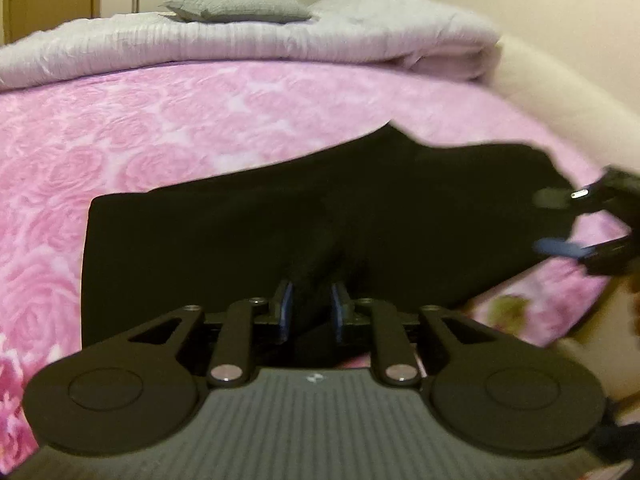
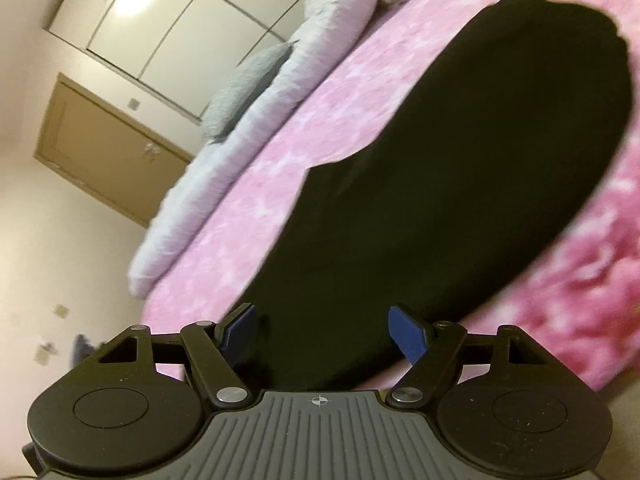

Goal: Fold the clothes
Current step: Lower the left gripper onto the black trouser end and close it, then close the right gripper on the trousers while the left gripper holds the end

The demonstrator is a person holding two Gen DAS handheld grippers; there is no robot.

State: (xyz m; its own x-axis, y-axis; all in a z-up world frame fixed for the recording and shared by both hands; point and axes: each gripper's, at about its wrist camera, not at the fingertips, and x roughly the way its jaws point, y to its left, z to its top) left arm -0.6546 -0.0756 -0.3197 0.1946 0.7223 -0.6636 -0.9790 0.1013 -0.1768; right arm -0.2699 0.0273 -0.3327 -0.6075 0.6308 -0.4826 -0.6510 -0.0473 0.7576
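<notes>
A black garment lies spread on the pink rose-patterned bedspread. My left gripper is shut on a pinched-up fold at the garment's near edge, its blue pads pressing the cloth. My right gripper shows at the right edge of the left wrist view, open, at the garment's right end. In the right wrist view the right gripper is open with blue pads wide apart, over the near end of the black garment, which stretches away across the bedspread.
A folded pale lilac duvet and a grey pillow lie at the far side of the bed. A cream bed edge curves at the right. A wardrobe and a wooden door stand beyond.
</notes>
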